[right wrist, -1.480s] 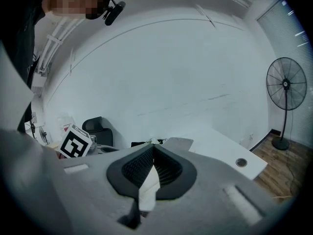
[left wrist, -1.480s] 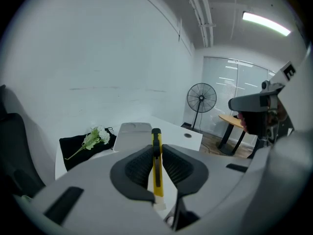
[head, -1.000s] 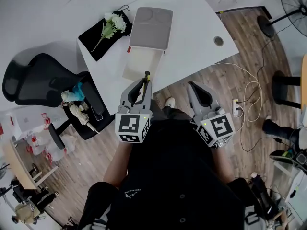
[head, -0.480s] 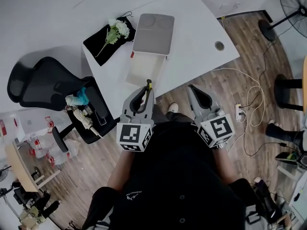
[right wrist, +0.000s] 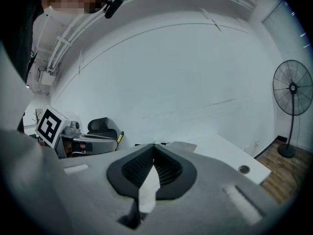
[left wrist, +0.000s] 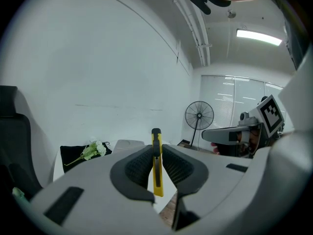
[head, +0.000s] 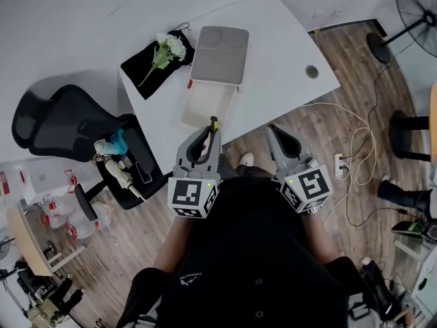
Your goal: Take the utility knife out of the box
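The left gripper (head: 207,134) is clamped on the utility knife (left wrist: 156,166) - its two dark ribbed pads press against the flat sides of the yellow body. The knife stands upright between them, its black-capped end poking out past the fingertips. From the head view, the knife is out of the box (head: 205,105) and held in the air over the near edge of the white table (head: 280,53), just short of the box's near end.

The box lies open on the table with a pale interior. Its grey lid (head: 220,45) is folded back flat on the far side. To the left of the lid lies a black cloth (head: 143,70) with a small bunch of white flowers (head: 167,46) on it.

The right gripper (head: 274,132) is held beside the left one, level with it and a little apart, over the table's edge and the wooden floor (head: 369,80). Its jaws are closed tip to tip with nothing between them - only the table shows through the narrow gap lower down.

A black office chair (head: 54,121) stands to the left of the table. A standing fan (head: 418,5) is at the far right, and pale cables (head: 355,135) trail across the floor nearby.
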`<state>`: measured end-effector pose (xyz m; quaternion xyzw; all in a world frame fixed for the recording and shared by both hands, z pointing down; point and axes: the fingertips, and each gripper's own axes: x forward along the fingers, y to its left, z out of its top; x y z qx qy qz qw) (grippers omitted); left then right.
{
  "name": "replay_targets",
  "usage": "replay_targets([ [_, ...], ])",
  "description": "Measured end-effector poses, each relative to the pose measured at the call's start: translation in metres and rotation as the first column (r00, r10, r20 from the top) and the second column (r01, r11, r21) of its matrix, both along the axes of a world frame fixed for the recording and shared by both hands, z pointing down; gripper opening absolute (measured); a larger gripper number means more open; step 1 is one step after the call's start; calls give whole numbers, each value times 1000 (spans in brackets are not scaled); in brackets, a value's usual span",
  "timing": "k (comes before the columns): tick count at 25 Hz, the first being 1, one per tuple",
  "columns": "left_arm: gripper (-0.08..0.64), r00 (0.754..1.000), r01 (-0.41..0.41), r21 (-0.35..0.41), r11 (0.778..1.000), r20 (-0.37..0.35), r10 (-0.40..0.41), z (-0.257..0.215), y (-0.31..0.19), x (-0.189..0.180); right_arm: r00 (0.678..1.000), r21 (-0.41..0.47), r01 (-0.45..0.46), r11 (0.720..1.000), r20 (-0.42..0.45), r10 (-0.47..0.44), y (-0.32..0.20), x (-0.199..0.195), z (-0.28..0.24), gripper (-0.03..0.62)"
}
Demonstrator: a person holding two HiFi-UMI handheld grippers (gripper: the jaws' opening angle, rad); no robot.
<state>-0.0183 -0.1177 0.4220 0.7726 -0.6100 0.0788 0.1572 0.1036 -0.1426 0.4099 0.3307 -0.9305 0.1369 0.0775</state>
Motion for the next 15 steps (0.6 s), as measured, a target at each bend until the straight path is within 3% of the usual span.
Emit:
replay_targets([
  [15,60,1000,-6,95,995,2,6,-37,-14,-6,1000,54,-18,998,11,18,-4,-3,-29,5],
])
